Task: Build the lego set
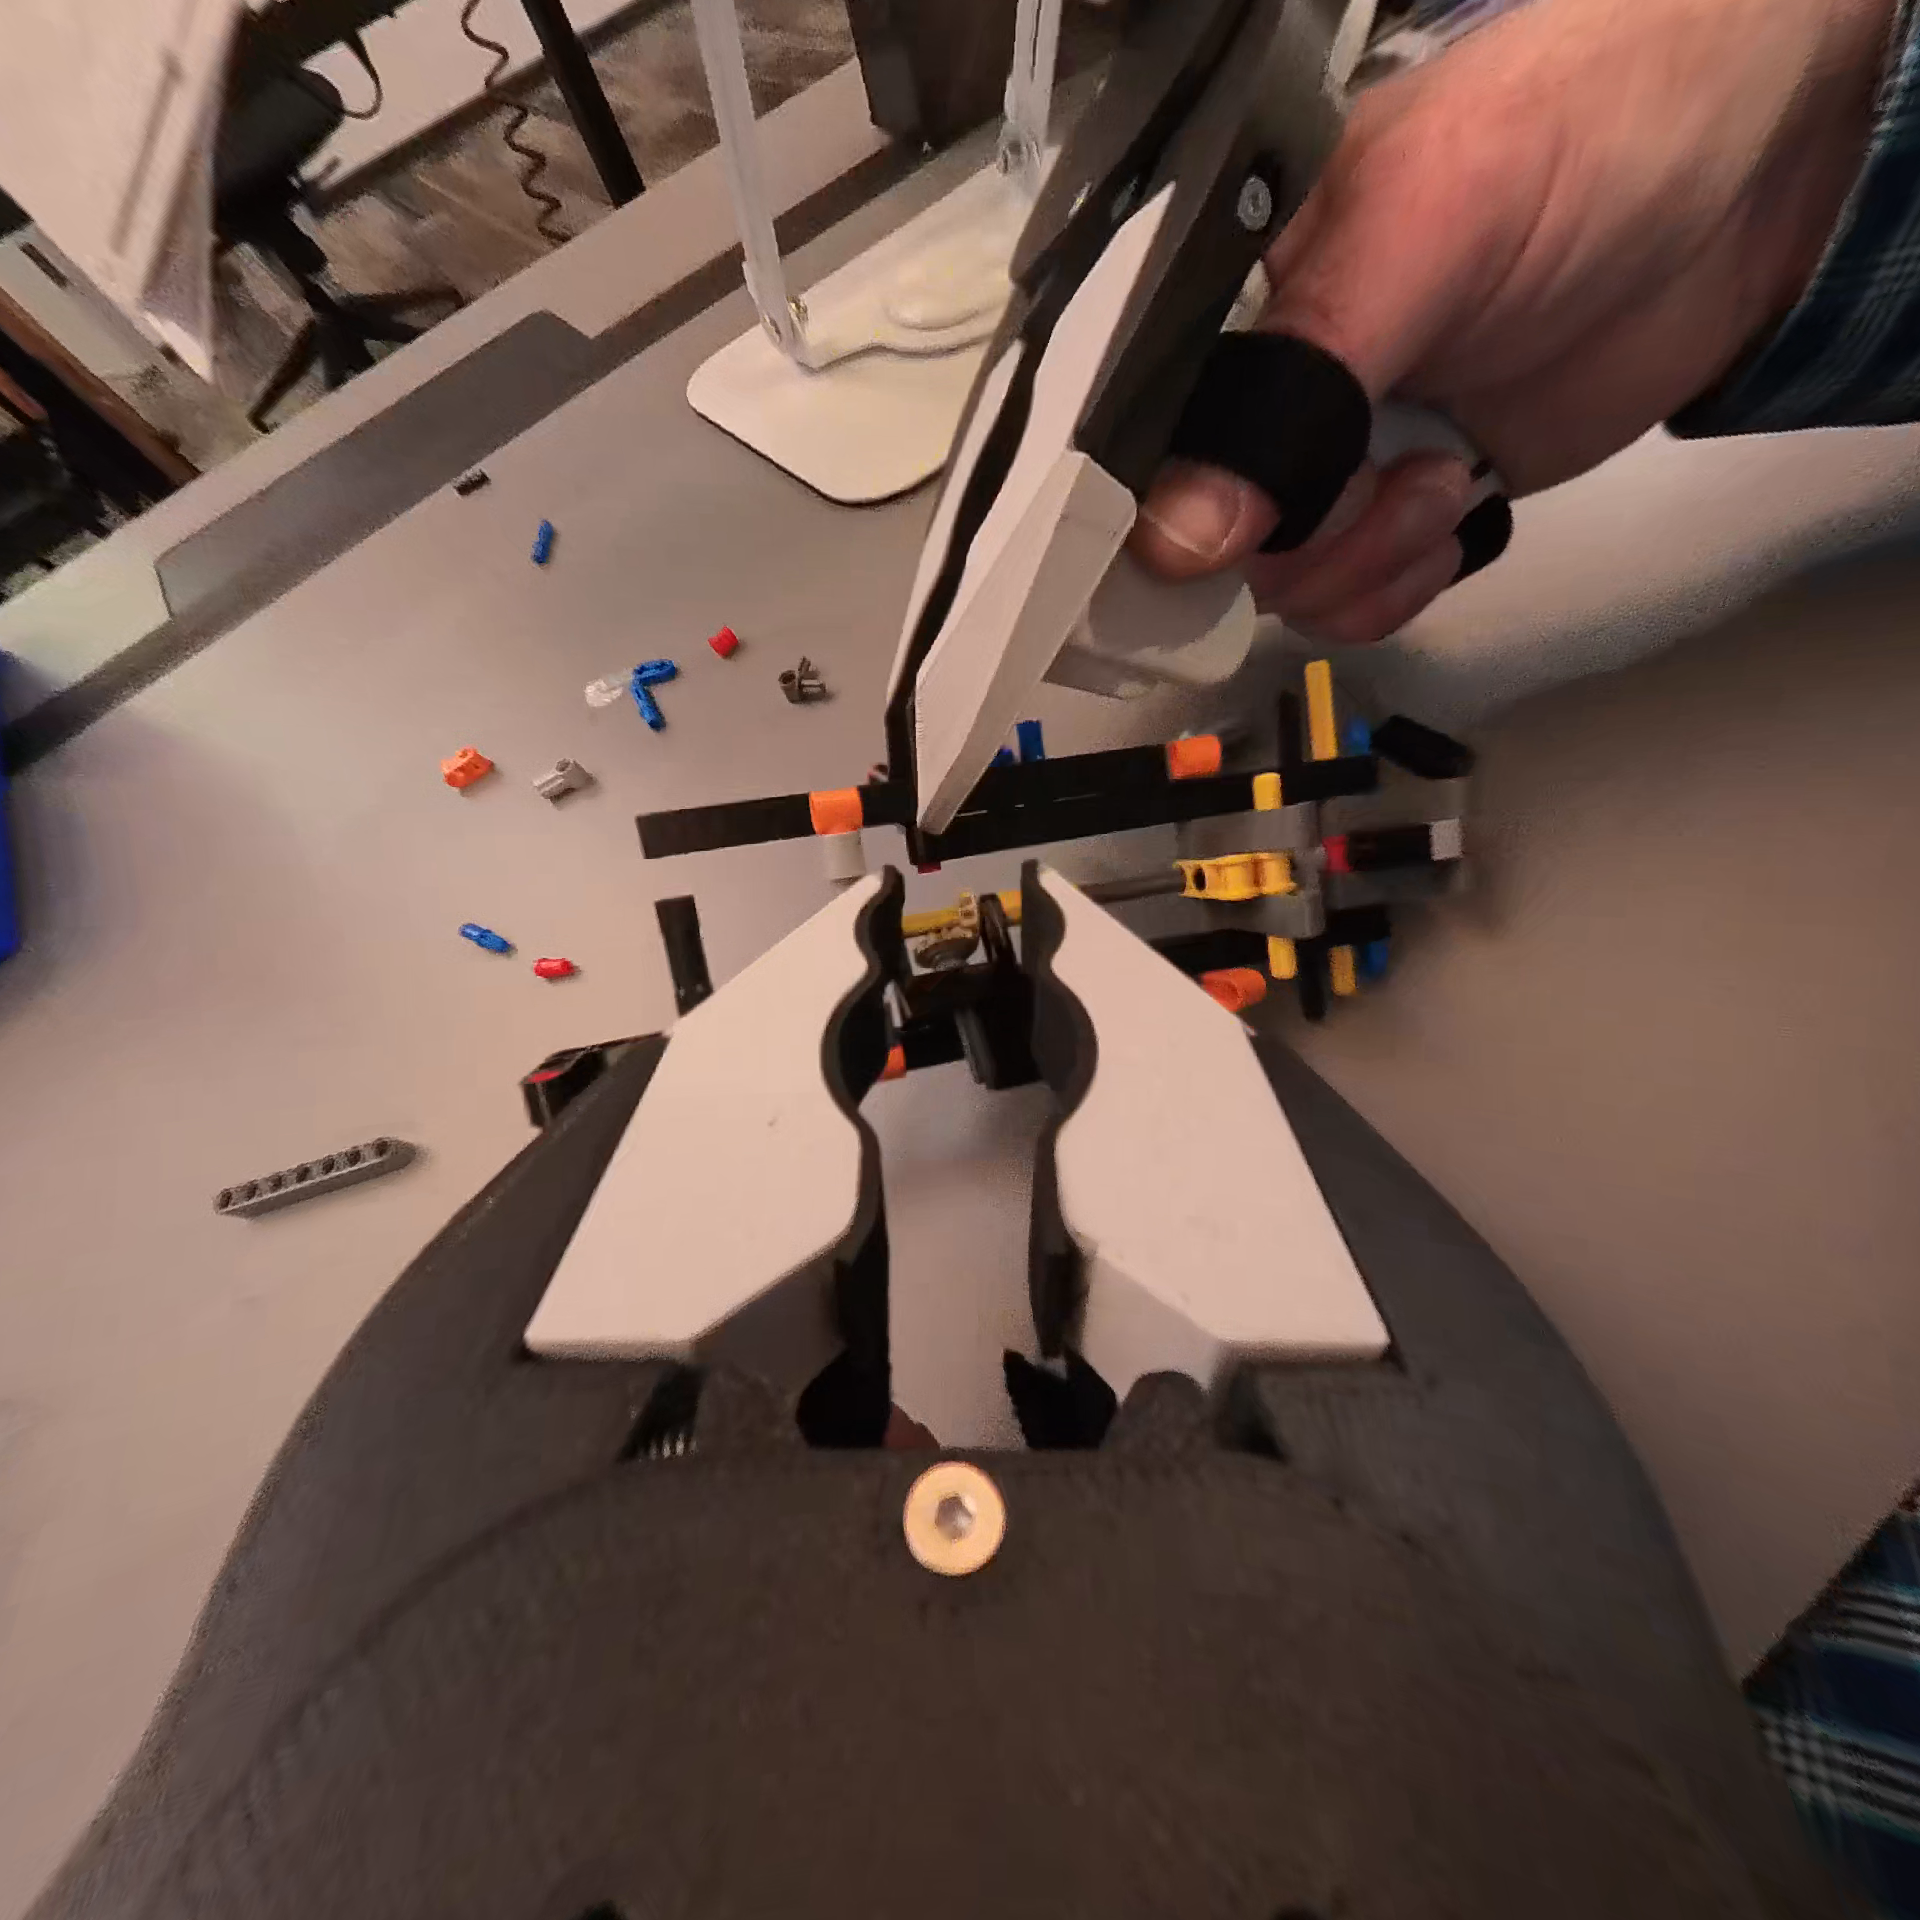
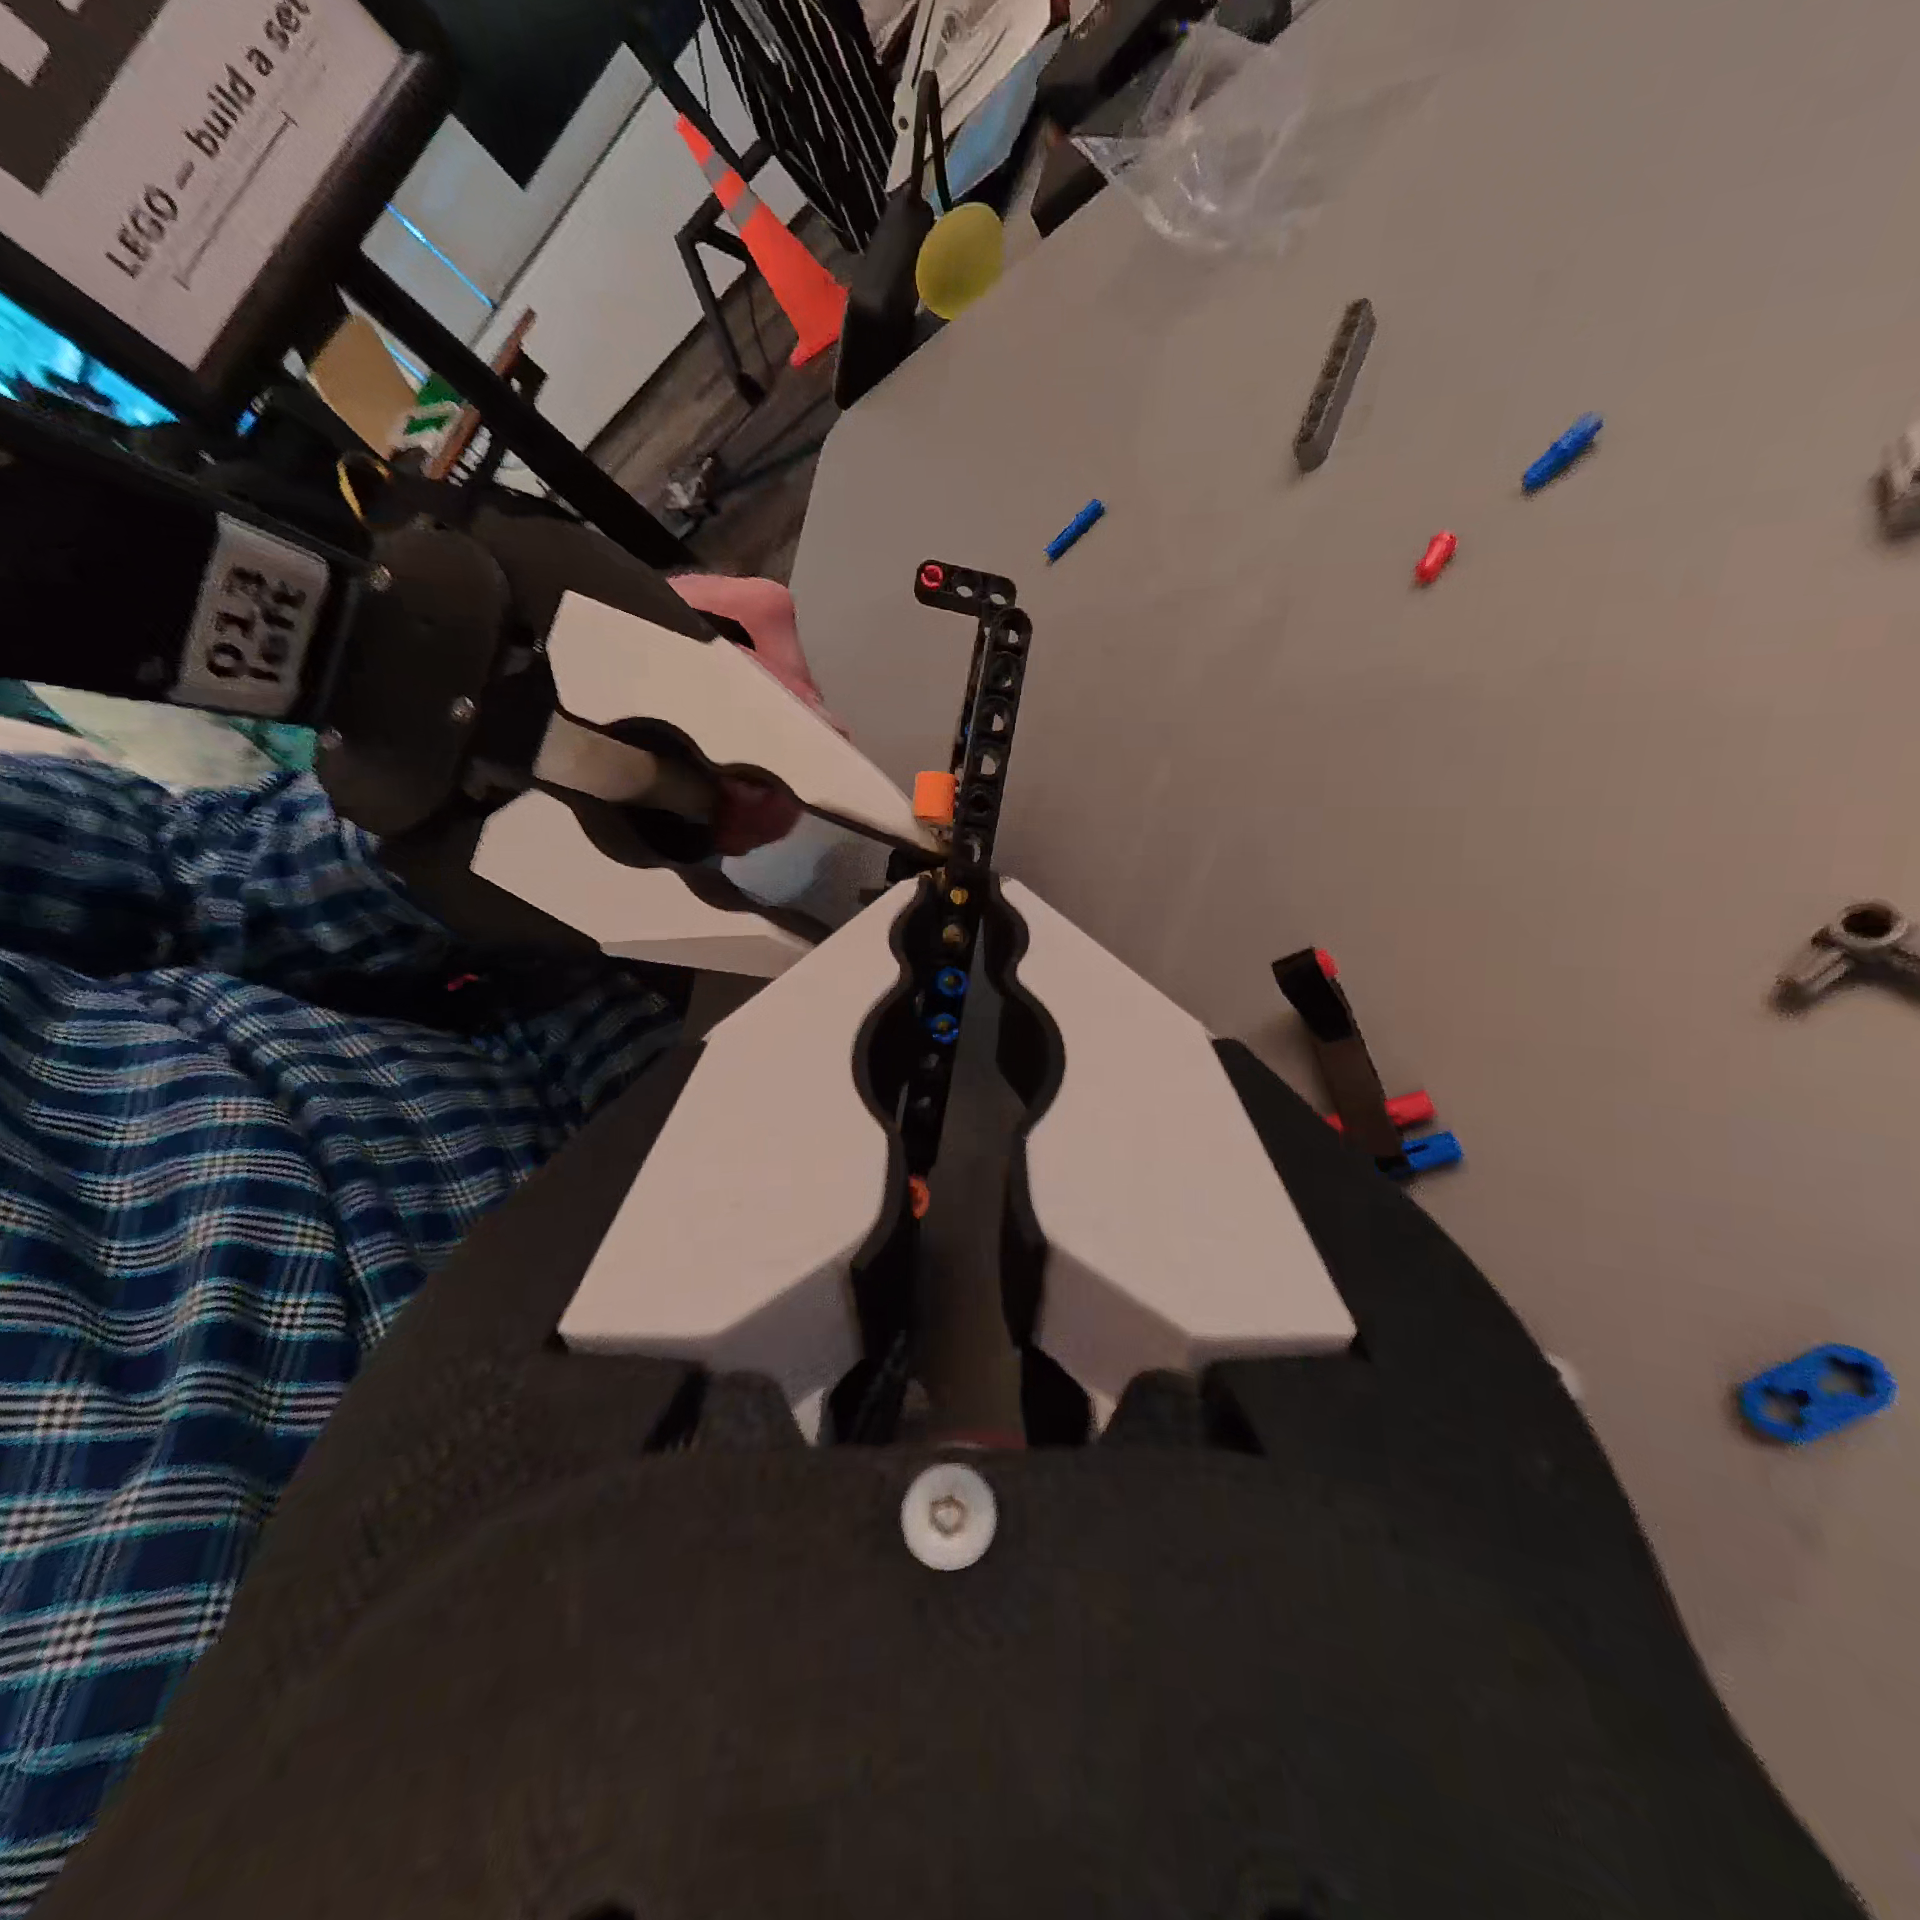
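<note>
A lego assembly (image 1: 1247,831) of black beams with yellow, grey, orange and blue parts sits on the grey table (image 1: 312,1018). My right gripper (image 2: 961,883) is shut on its long black holed beam (image 2: 992,717), which runs edge-on between the jaws. In the left wrist view the right gripper (image 1: 925,831) comes down from above onto that beam (image 1: 1091,795). My left gripper (image 1: 961,881) has its jaws part closed around a black part of the assembly just below the beam. It also shows in the right wrist view (image 2: 883,862), meeting the beam from the left.
Loose parts lie left of the assembly: a grey beam (image 1: 312,1174), blue pins (image 1: 483,937), a red pin (image 1: 554,967), an orange piece (image 1: 465,767). A white stand base (image 1: 862,395) stands behind. A black beam with pins (image 2: 1340,1049) and a blue flat piece (image 2: 1813,1392) lie nearby. The tips of both grippers are at nearly the same place.
</note>
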